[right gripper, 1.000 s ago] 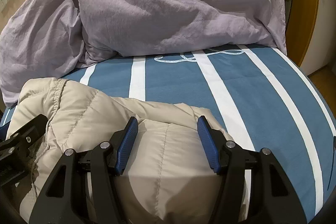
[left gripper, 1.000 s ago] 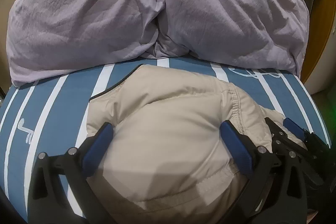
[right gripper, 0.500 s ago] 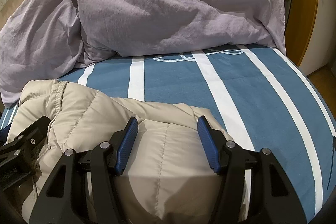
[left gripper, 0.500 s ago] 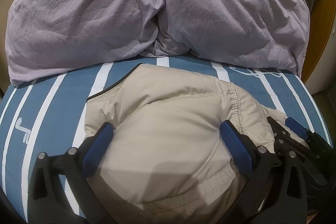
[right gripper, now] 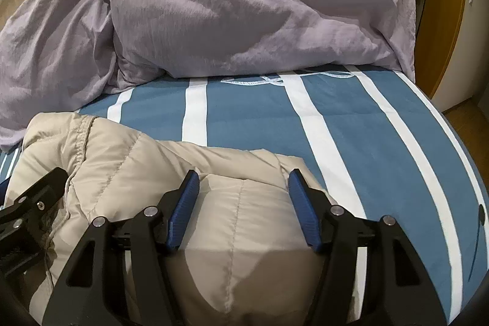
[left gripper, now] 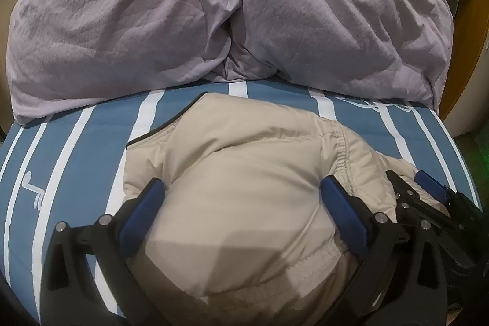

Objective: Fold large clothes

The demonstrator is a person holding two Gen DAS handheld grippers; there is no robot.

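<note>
A beige puffer jacket (left gripper: 244, 173) lies bunched on the blue-and-white striped bed sheet (left gripper: 79, 161). My left gripper (left gripper: 241, 194) is open wide, its blue pads on either side of a padded bulge of the jacket. My right gripper (right gripper: 243, 188) is open over the jacket's right part (right gripper: 238, 222), pads apart beside a quilted section. The right gripper also shows at the right edge of the left wrist view (left gripper: 434, 197). The left gripper's black frame shows at the left edge of the right wrist view (right gripper: 33, 203).
A crumpled lilac duvet (left gripper: 214, 5) is heaped across the far end of the bed, also in the right wrist view (right gripper: 244, 5). Bare striped sheet (right gripper: 382, 142) lies right of the jacket. A wooden door frame (right gripper: 449, 20) stands at the right.
Almost nothing has changed. The left wrist view has shifted slightly, and both grippers stay open over the jacket.
</note>
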